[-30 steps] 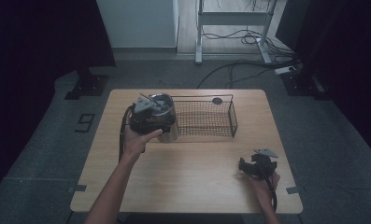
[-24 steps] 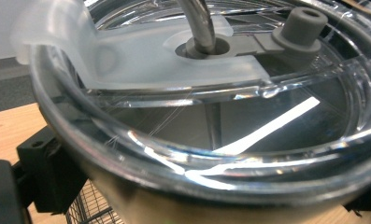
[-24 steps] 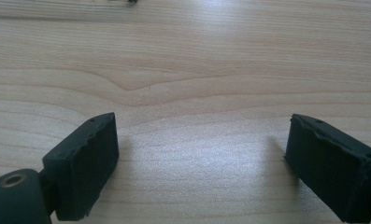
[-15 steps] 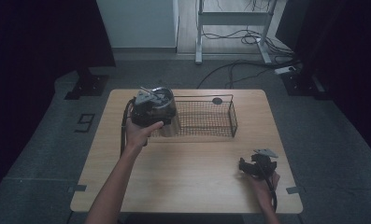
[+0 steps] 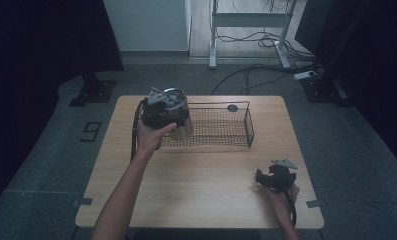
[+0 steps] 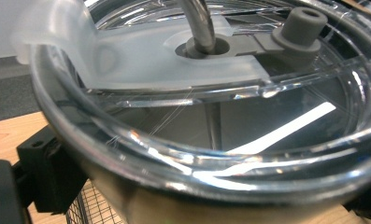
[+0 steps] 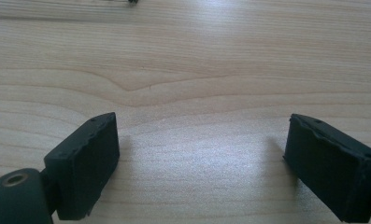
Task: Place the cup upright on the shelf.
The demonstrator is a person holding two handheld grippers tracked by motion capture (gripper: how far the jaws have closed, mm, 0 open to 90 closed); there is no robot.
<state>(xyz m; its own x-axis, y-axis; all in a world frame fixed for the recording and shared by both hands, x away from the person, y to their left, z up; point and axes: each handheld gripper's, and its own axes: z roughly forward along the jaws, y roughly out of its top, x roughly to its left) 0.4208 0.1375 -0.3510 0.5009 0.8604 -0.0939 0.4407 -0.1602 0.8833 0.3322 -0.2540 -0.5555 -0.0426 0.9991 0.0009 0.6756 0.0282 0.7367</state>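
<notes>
A steel tumbler [image 5: 180, 125] with a clear lid [image 6: 211, 121] and a bent metal straw [image 6: 199, 23] hangs above the left end of a black wire basket [image 5: 248, 125]. My left gripper [image 5: 162, 116] is shut on the tumbler's body, with one black jaw on each side of it in the left gripper view. A grey stopper [image 6: 302, 25] sticks up from the lid. My right gripper [image 5: 267, 178] rests low over the wooden table [image 5: 201, 190] at the front right. It is open [image 7: 202, 158], with bare wood between its pads.
A small dark round object [image 5: 232, 107] lies at the table's far edge behind the basket. The basket's mesh floor looks bare. A metal stand [image 5: 246, 30] and cables are on the floor beyond the table.
My left gripper has carried the tumbler slightly up and away, toward the basket's left end. The right gripper has stayed in place.
</notes>
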